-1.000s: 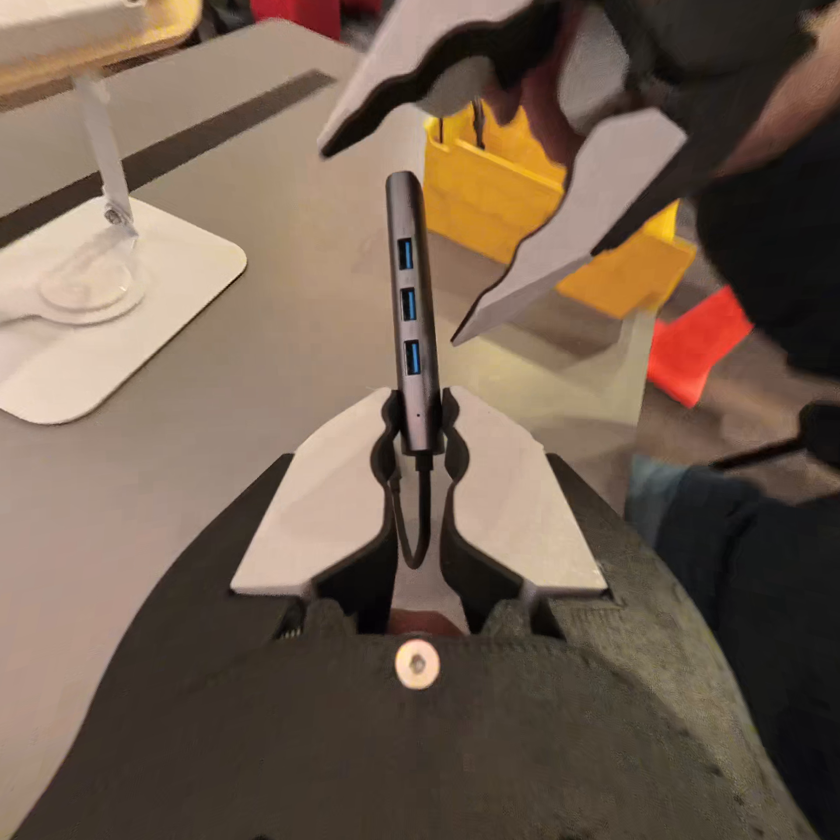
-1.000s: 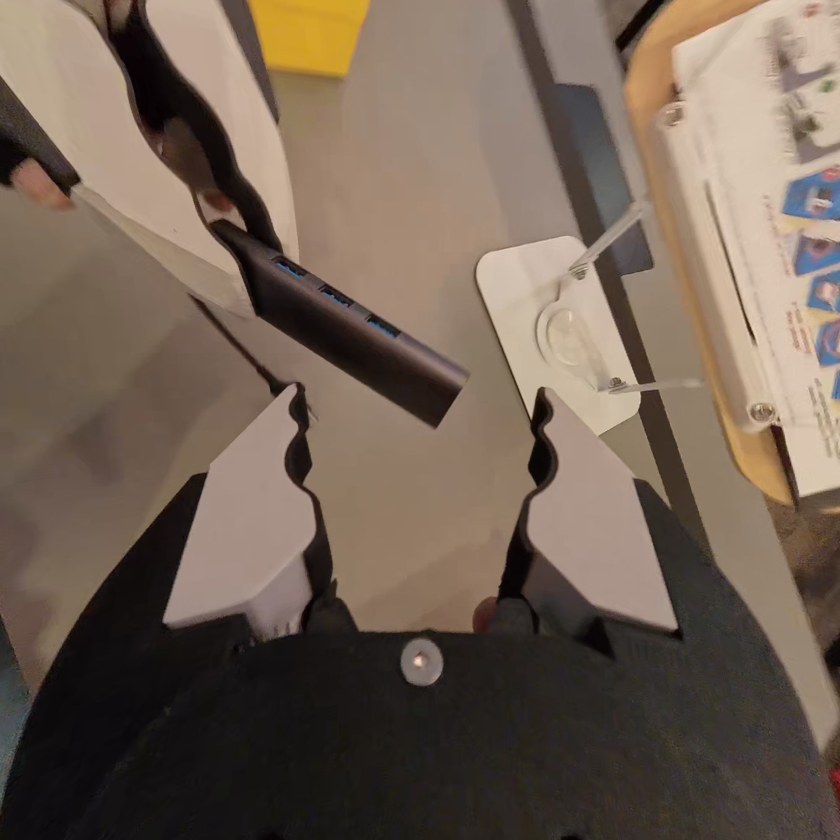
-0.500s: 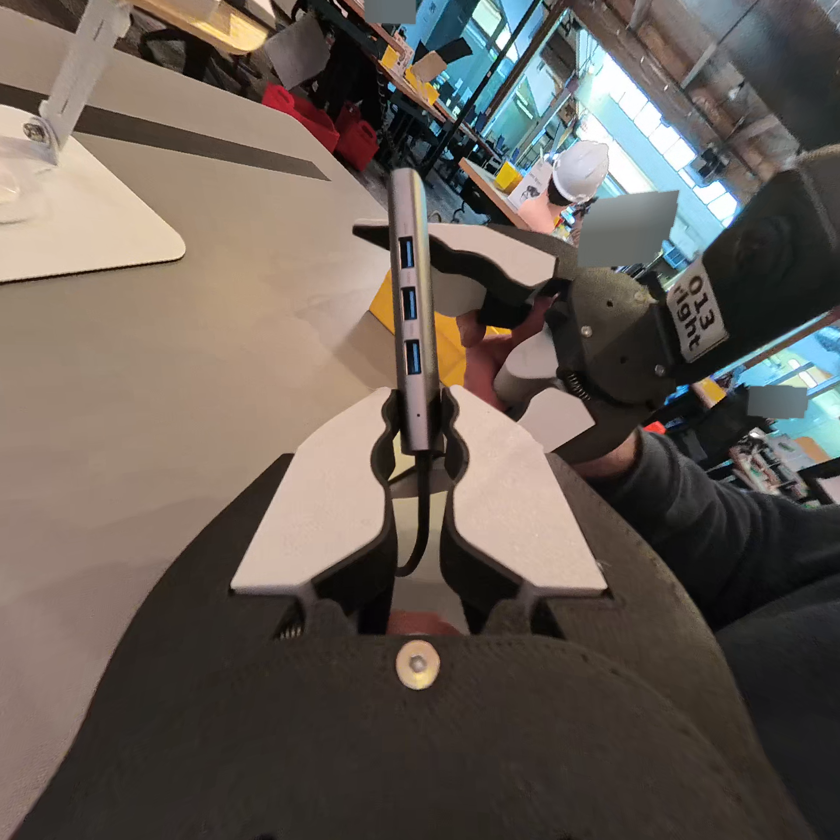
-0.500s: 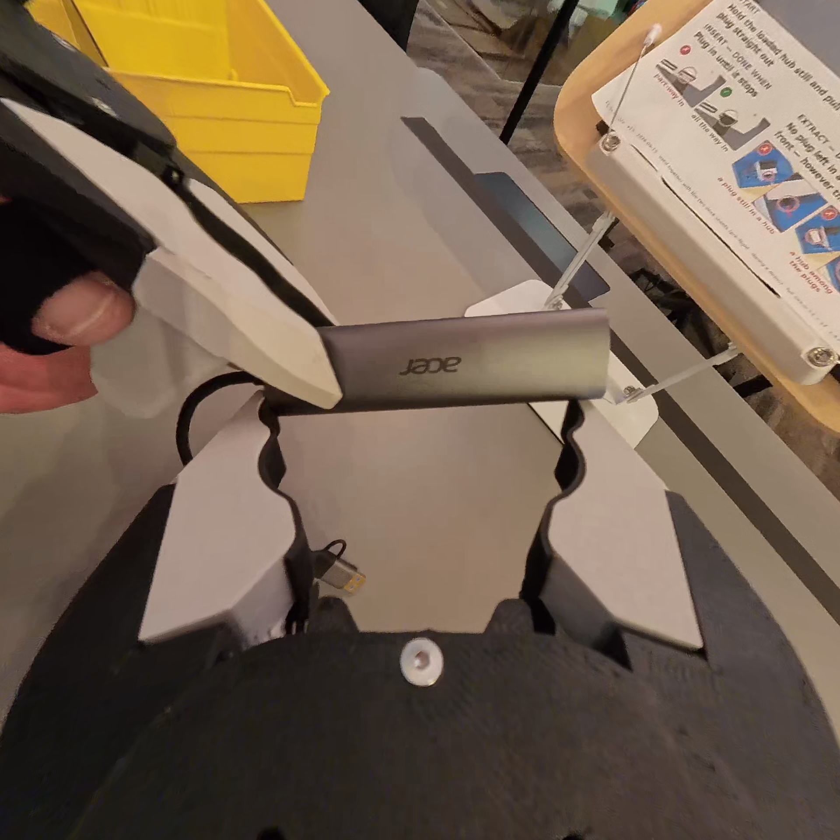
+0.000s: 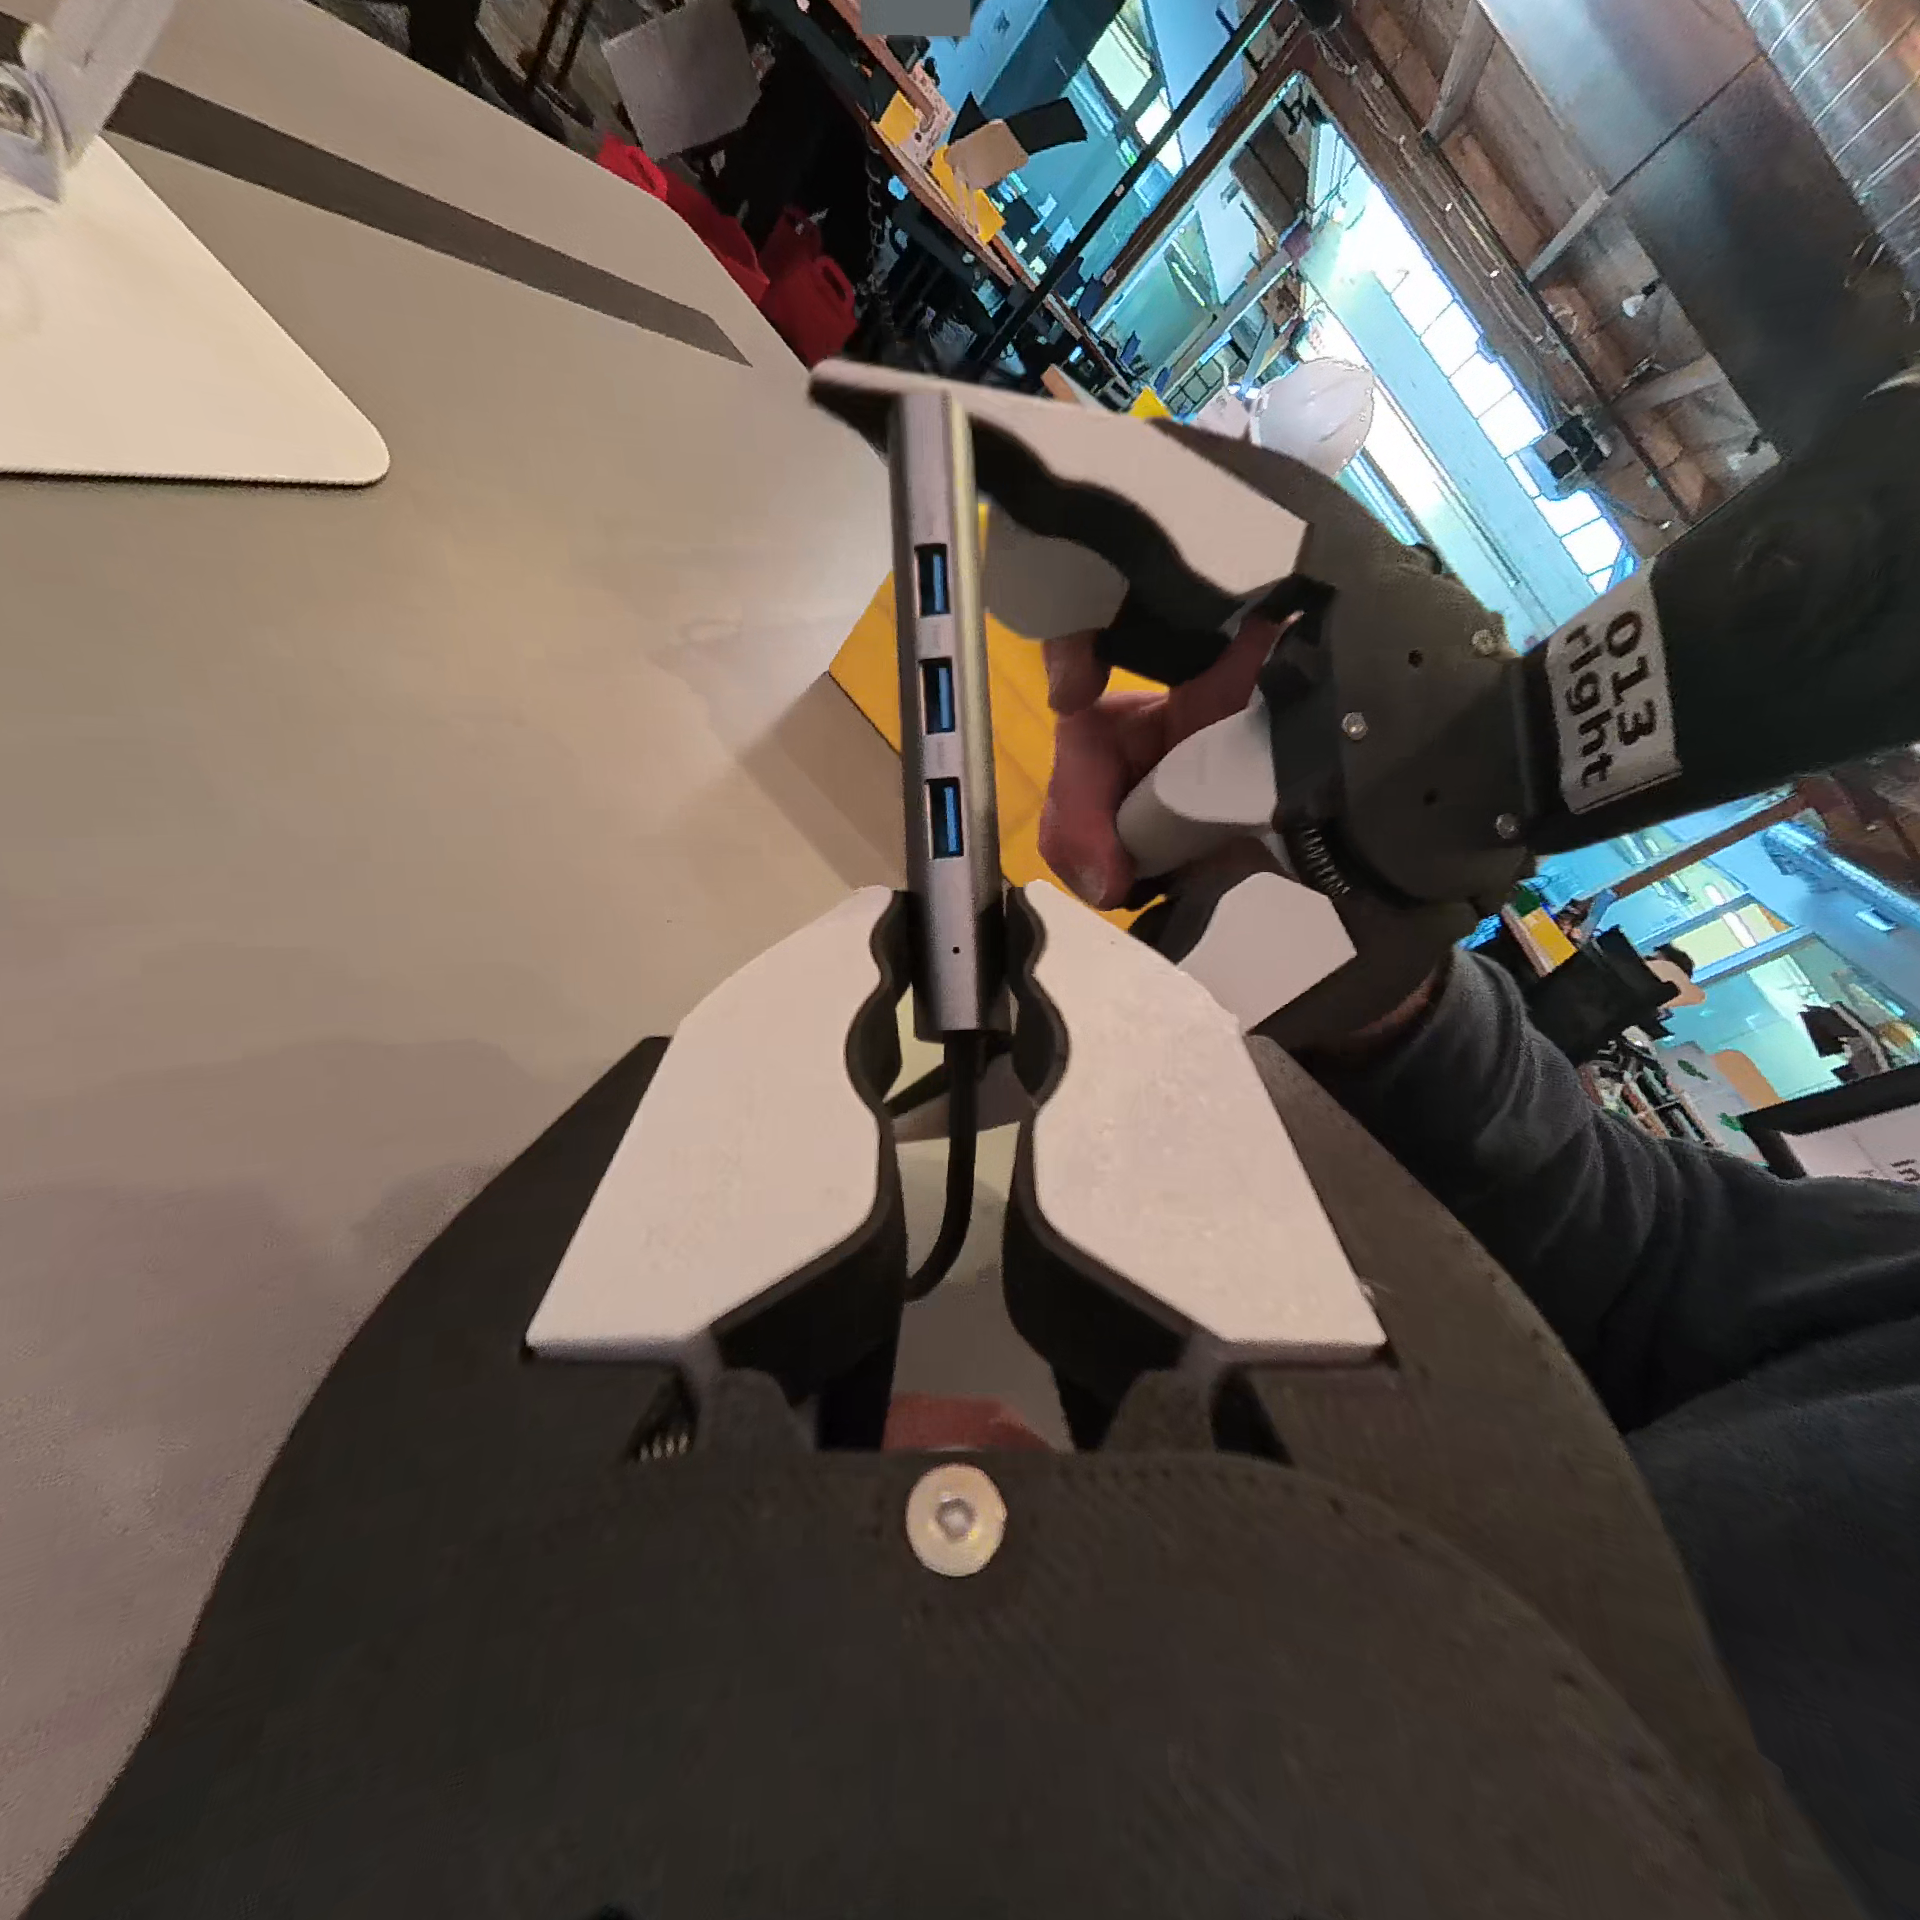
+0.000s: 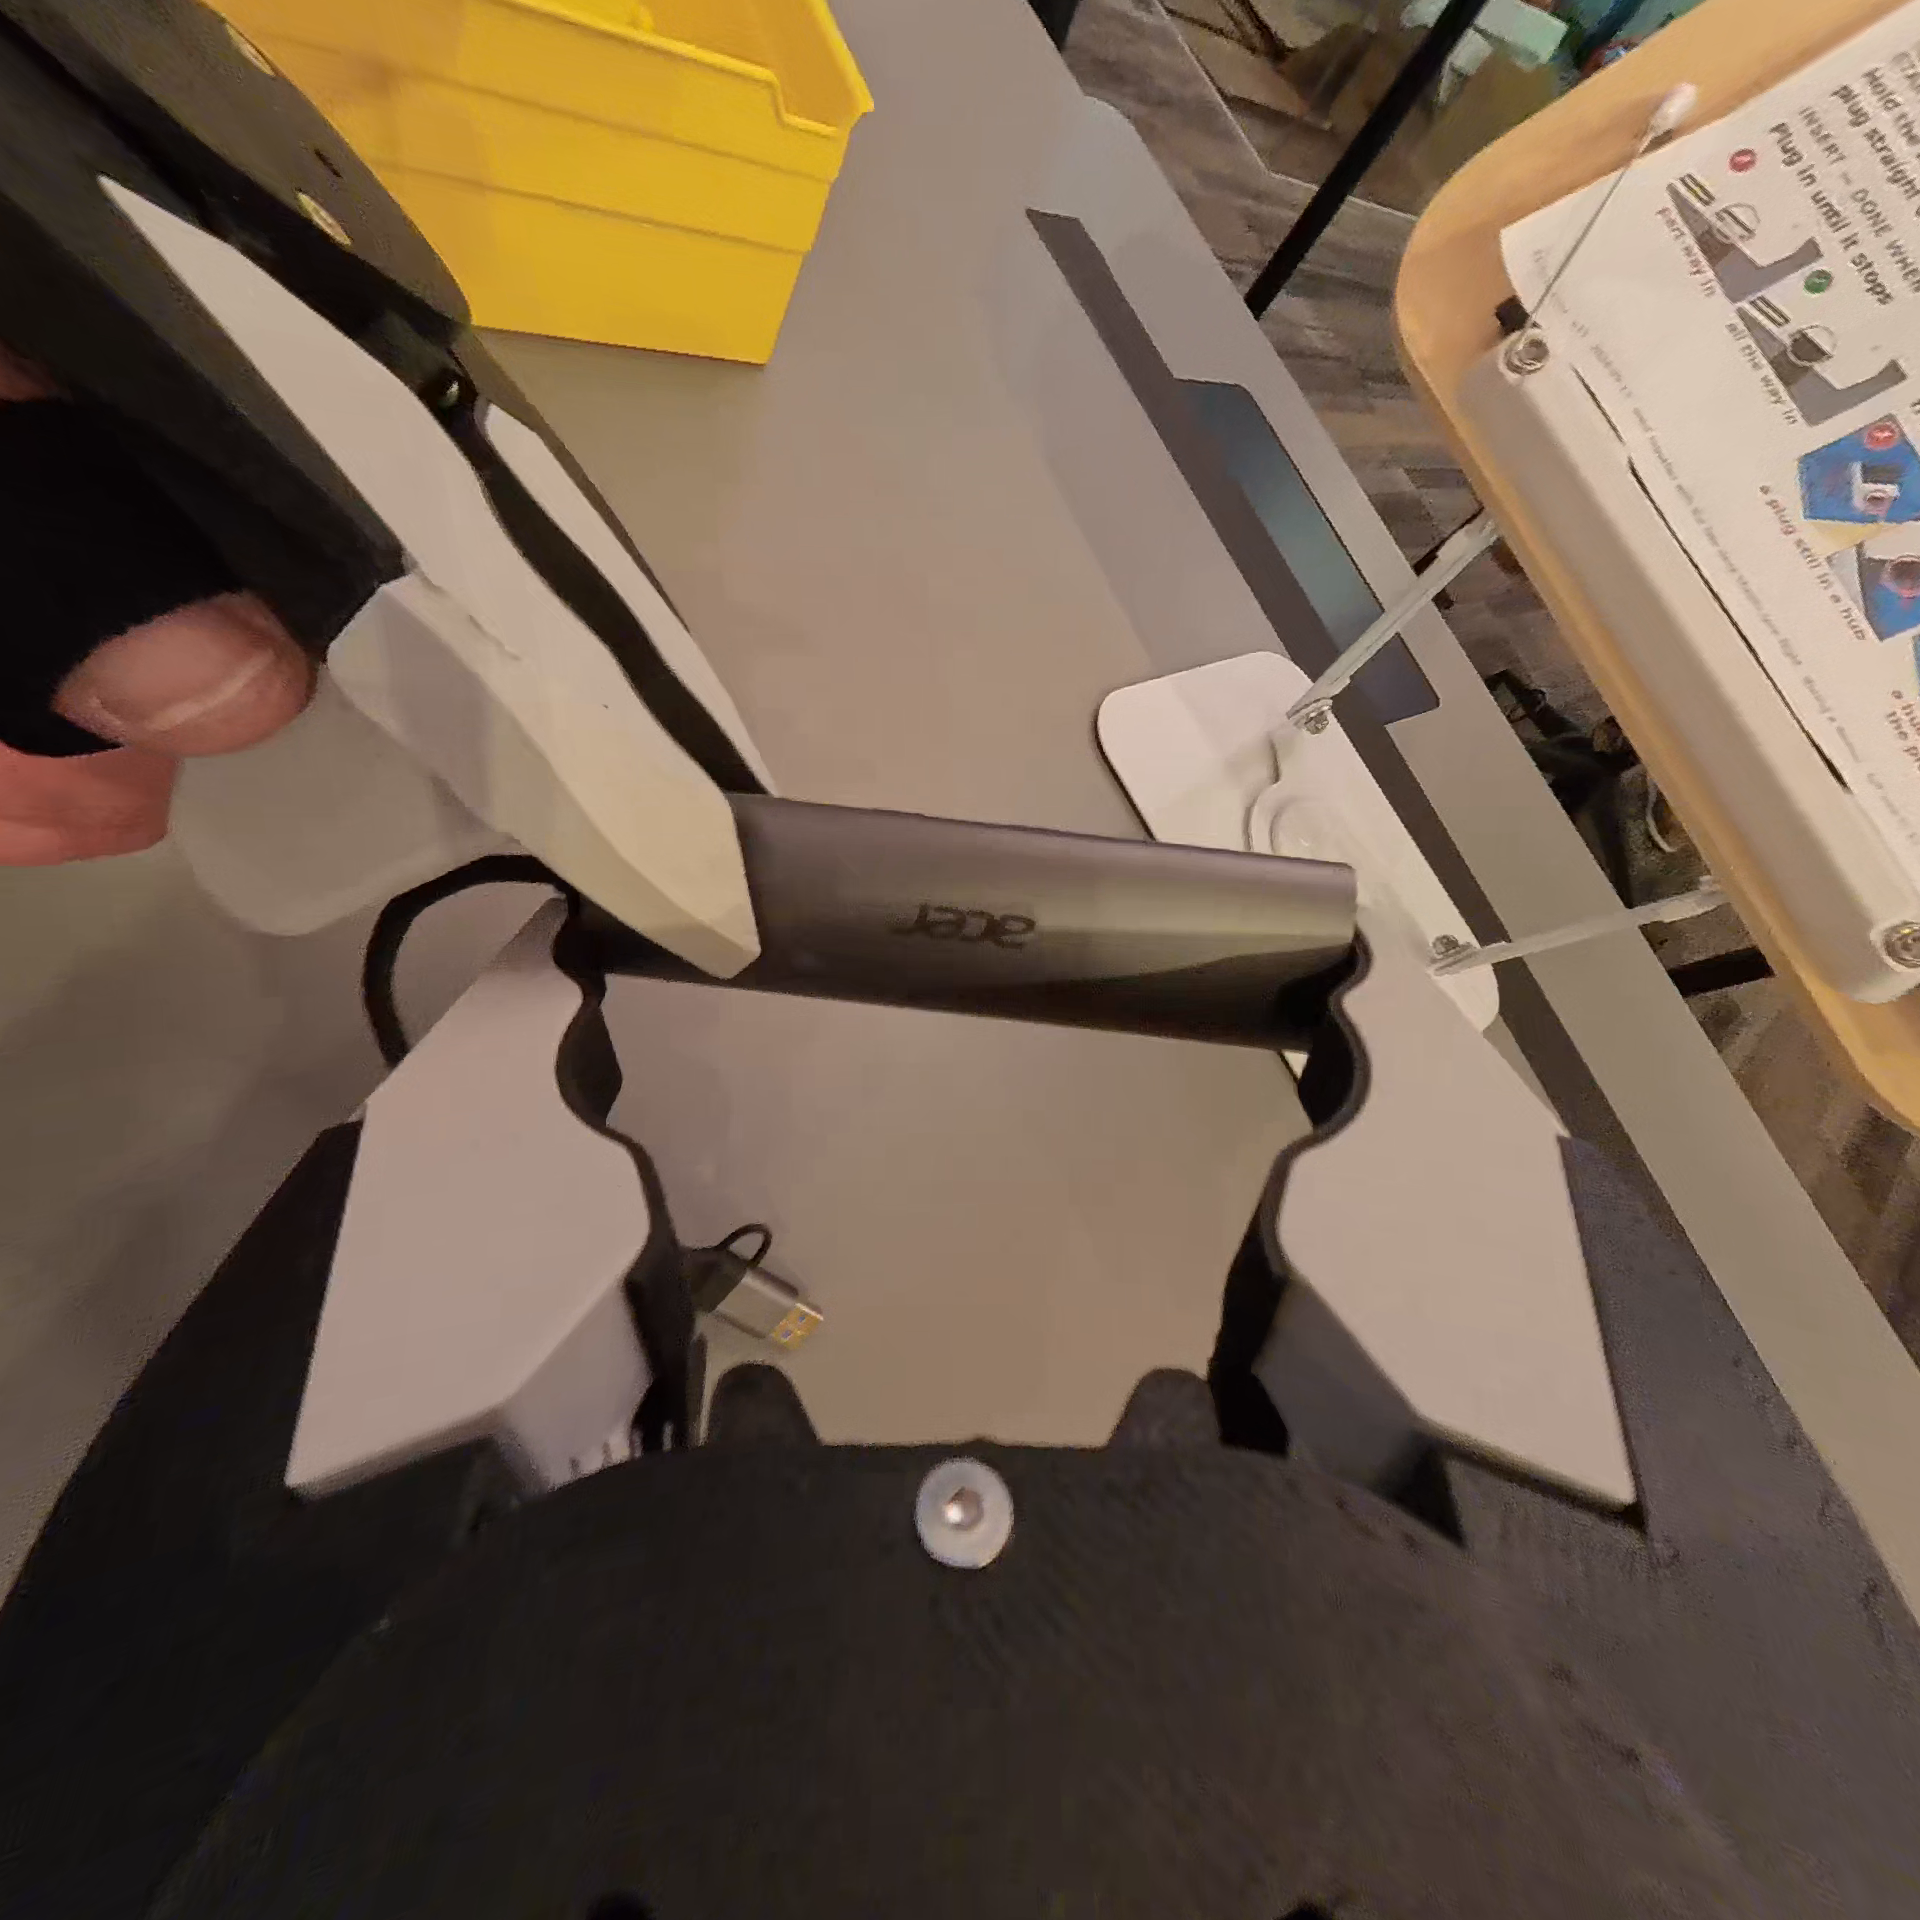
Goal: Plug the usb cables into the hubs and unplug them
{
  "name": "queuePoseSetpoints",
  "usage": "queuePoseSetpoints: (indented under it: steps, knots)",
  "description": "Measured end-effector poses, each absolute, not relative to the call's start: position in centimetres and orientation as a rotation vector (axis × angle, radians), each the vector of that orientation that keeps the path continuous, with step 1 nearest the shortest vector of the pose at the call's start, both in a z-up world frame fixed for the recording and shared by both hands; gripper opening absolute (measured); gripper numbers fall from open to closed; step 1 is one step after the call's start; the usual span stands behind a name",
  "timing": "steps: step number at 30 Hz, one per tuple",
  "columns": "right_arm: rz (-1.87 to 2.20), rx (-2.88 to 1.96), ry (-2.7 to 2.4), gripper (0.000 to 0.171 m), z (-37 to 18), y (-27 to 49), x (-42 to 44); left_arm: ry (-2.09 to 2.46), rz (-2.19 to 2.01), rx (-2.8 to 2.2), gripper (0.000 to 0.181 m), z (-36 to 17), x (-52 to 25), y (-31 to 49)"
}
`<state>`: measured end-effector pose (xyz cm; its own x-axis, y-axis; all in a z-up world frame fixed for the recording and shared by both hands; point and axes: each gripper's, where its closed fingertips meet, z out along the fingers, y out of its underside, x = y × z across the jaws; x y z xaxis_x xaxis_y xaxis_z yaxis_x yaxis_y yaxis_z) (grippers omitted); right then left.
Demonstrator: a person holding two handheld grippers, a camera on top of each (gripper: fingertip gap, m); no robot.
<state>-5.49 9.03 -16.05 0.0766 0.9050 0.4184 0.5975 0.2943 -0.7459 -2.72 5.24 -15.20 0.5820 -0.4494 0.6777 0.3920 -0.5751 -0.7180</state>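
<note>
a: where's the usb hub (image 5: pixel 945 727) right now?

b: up off the grey table (image 6: pixel 935 582). the left gripper (image 5: pixel 954 966) is clenched on its cable end. the right gripper (image 6: pixel 961 992) is spread wide, its two fingertips bracketing the hub's two ends.

a: and the cable?

b: the hub's plug (image 6: pixel 769 1304) lies loose on the table. yellow bin (image 6: pixel 582 177) sits well behind.

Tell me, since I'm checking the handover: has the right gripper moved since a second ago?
Yes. In the left wrist view the right gripper has come down beside the hub, its jaws now spanning it lengthwise.
</note>
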Motion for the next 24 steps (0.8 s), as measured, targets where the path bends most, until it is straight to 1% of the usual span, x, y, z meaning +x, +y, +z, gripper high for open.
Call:
queuePoseSetpoints:
  steps: [9, 10, 11, 12, 14, 19, 21, 24]
  knots:
    - [0.473, -1.429, -1.702, 0.132, -17.3, 8.6, -5.4, 0.026, -1.162, -1.878, 0.017, -15.8, -2.5, 5.0]
    - [0.476, -1.433, -1.744, 0.133, -17.7, 8.5, -5.2, 0.035, -1.155, -1.882, 0.020, -15.8, -2.5, 5.0]
    - [0.477, -1.434, -1.804, 0.133, -18.2, 8.4, -4.9, 0.040, -1.136, -1.890, 0.027, -15.9, -2.6, 5.0]
    - [0.480, -1.435, -1.876, 0.133, -18.8, 8.1, -4.5, 0.046, -1.115, -1.903, 0.035, -15.9, -2.9, 4.9]
    - [0.483, -1.427, -2.021, 0.133, -20.3, 7.6, -3.8, 0.067, -1.053, -1.924, 0.039, -16.0, -3.5, 4.7]
    - [0.487, -1.441, -2.316, 0.132, -24.9, 6.7, -2.4, 0.116, -0.929, -2.005, 0.039, -17.1, -4.7, 3.4]
    - [0.440, -1.455, -2.374, 0.132, -26.7, 7.1, -2.4, 0.130, -0.912, -2.043, 0.039, -18.0, -4.9, 2.8]
    - [0.473, -1.484, -2.406, 0.132, -28.5, 7.1, -2.7, 0.149, -0.864, -2.094, 0.038, -19.4, -5.3, 2.0]
